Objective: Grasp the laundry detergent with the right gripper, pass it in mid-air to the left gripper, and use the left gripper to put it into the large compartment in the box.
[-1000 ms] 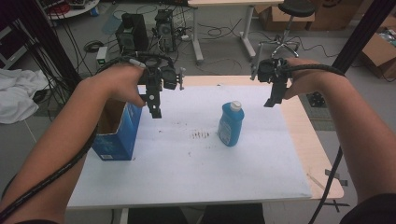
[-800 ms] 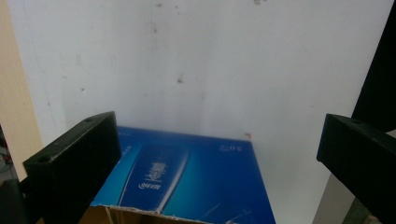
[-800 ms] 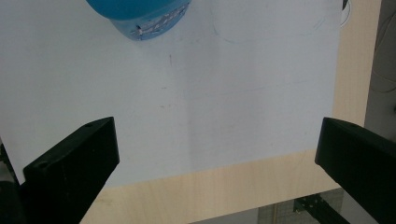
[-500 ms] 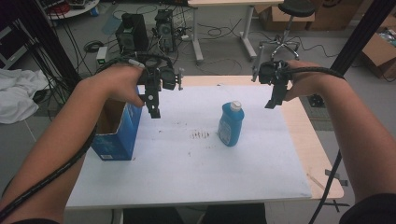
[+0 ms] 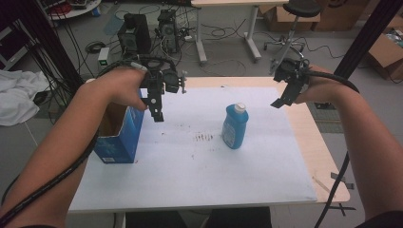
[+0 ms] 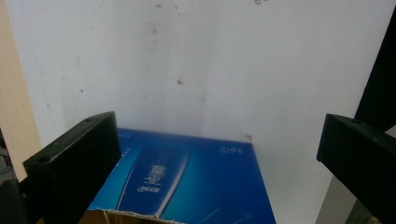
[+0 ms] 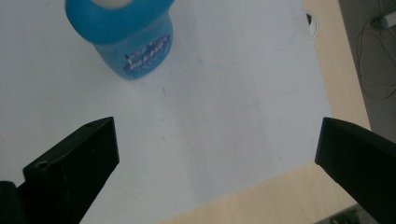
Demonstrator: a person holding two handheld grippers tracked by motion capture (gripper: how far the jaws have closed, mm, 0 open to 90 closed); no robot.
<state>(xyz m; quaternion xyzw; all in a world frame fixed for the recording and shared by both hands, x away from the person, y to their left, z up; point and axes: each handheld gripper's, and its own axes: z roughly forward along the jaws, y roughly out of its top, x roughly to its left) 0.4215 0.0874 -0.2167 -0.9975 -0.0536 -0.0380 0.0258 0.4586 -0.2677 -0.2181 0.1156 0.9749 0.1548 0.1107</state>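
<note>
Workshop-ish room here, cables and computer boxes on the floor past the far edge, and a wooden table (image 5: pixel 332 156) with a white sheet (image 5: pixel 190 166) over most of it. We've got two things on the sheet: a blue bottle (image 5: pixel 235 126) with a white cap standing upright a bit right of centre, and an open blue carton (image 5: pixel 116 135) at the left edge.

Our left gripper (image 5: pixel 157 107) hangs just right of the carton, above the sheet, jaws spread wide with nothing in them; from its own view the carton's printed side (image 6: pixel 187 182) sits right below. Our right gripper (image 5: pixel 280 99) hovers near the far right of the sheet, also gaping wide and empty, with the bottle (image 7: pixel 126 37) off to its near left, well apart.

Handling-wise, we'd guess the bottle is smooth plastic, so a bit slippery, fairly stiff but likely to flex if squeezed hard, and tippy since it's tall and narrow. How full it is we can't tell. Grabbing the body mid-height across the narrow faces looks safest to us. The carton looks light and its thin walls would buckle easily.
</note>
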